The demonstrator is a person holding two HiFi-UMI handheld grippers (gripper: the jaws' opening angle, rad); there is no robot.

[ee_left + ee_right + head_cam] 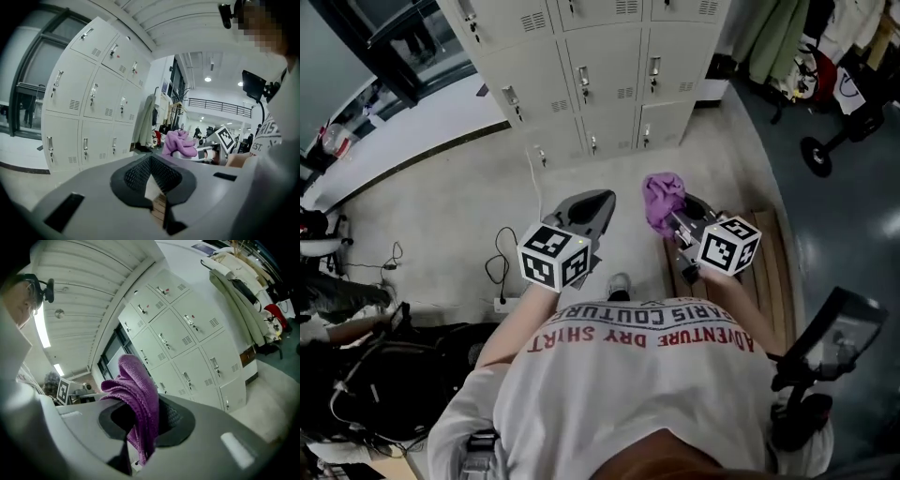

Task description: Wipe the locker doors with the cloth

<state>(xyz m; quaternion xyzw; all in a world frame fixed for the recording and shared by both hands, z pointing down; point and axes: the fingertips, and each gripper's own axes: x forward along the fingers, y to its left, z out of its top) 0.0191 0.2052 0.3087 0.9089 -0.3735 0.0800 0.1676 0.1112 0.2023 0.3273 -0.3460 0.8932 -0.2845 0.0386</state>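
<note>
Purple cloth [136,394] sits bunched, pinched between the right gripper's [667,223] fingers, well apart from the grey lockers [581,75]. The left gripper's [151,161] fingers are pressed together, empty. A power strip [502,303] lies on the floor nearby.

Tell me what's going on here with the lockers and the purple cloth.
A person stands back from the lockers with a gripper in each hand. The right gripper is shut on the purple cloth, which is bunched up between its jaws. The left gripper is shut with nothing in it. Neither touches a locker door, so wiping has not begun yet.
</note>
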